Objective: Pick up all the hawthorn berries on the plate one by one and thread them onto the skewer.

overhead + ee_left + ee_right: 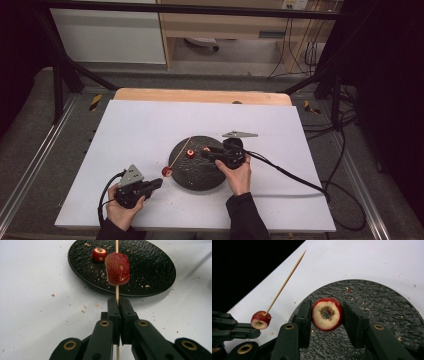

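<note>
A white table [150,130] carries the work, with a strip of bare wood along its far edge and grey floor, a metal frame and loose cables around it. Most of the white surface lies open, widest toward the far corners and the left edge. One round black plate [197,177] sits a little right of the middle, nearer the near edge, dotted with crumbs (some are scattered on the white too). There are two red fruit pieces and one wooden skewer [287,281]. The left gripper [117,303], near the near-left corner, has its jaws pressed together on the skewer's lower end; the threaded fruit piece [117,268] hangs just off the plate's left rim. The right gripper [327,315] is over the plate, its jaws spread just beside the cored fruit ring [327,314], which stands on edge between them.
</note>
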Action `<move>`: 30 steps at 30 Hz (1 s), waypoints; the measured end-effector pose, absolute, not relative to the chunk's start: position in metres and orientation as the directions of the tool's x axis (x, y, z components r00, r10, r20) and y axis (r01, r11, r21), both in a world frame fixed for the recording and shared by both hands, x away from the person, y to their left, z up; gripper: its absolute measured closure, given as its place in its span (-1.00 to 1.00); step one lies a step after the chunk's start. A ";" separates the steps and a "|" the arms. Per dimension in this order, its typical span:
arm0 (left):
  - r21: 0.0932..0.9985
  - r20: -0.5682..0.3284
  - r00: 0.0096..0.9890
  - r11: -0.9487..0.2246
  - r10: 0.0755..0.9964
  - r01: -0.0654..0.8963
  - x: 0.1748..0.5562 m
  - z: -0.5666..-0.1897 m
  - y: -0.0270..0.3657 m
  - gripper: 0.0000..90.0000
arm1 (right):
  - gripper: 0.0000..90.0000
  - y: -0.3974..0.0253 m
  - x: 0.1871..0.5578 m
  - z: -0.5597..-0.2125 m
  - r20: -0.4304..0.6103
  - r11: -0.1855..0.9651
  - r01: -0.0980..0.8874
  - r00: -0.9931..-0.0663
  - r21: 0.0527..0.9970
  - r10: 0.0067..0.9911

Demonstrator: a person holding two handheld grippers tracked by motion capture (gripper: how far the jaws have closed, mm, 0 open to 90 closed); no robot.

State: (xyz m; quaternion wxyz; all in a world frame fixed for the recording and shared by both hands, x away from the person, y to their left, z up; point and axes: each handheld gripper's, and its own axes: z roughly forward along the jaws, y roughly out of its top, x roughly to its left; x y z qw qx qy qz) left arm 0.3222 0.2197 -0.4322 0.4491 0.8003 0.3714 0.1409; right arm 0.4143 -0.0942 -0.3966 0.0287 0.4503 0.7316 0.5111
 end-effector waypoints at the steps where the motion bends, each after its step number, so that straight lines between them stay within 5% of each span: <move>1: 0.823 -0.108 0.685 -0.321 0.721 0.468 0.322 -0.432 0.219 0.96 | 0.35 -0.095 0.413 -0.398 0.428 0.055 0.628 -0.589 0.777 0.686; 30: 0.826 -0.110 0.704 -0.329 0.702 0.457 0.321 -0.433 0.201 0.96 | 0.35 -0.103 0.388 -0.418 0.541 -0.299 0.482 -0.510 0.823 0.668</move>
